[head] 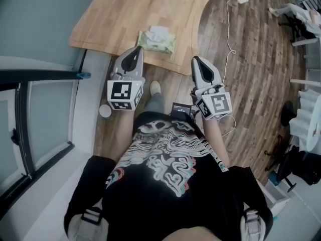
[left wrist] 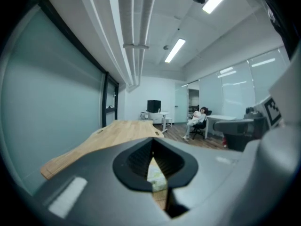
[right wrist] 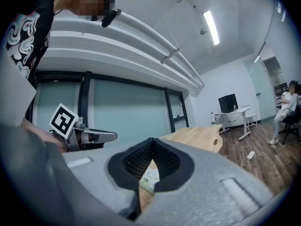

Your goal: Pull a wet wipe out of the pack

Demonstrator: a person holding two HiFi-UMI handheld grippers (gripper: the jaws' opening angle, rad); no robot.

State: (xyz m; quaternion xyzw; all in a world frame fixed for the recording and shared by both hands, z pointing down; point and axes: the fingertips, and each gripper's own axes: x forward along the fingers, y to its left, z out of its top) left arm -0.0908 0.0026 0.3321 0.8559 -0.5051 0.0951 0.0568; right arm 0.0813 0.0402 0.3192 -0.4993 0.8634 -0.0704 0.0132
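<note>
- Head view: The wet wipe pack [head: 156, 40] lies flat on the wooden table [head: 115, 19], close to the table's near edge, at 12 o'clock from the picture's middle.
- The left gripper [head: 136, 51] points up at 11 o'clock and the right gripper [head: 195, 60] at 1 o'clock. Both tips are near the table edge and the pack sits between their lines, apart from both. Each claw's jaws are pressed together on nothing.
- A white cable [head: 231, 39] trails over the wood floor at 2 o'clock.
- Left gripper view: The left gripper [left wrist: 152, 140] has its jaw tips closed against each other and holds nothing. The pack [left wrist: 157, 178] shows through the gap behind the pads, at 6 o'clock, lying beyond on the table [left wrist: 117, 131]. The right gripper [left wrist: 244, 126] is at 3 o'clock.
- Right gripper view: The right gripper [right wrist: 151, 140] is likewise closed and empty. The pack [right wrist: 149, 179] shows through its gap at 6 o'clock. The left gripper [right wrist: 89, 136] is at 9 o'clock, and the table [right wrist: 197, 135] runs off toward 3 o'clock.
</note>
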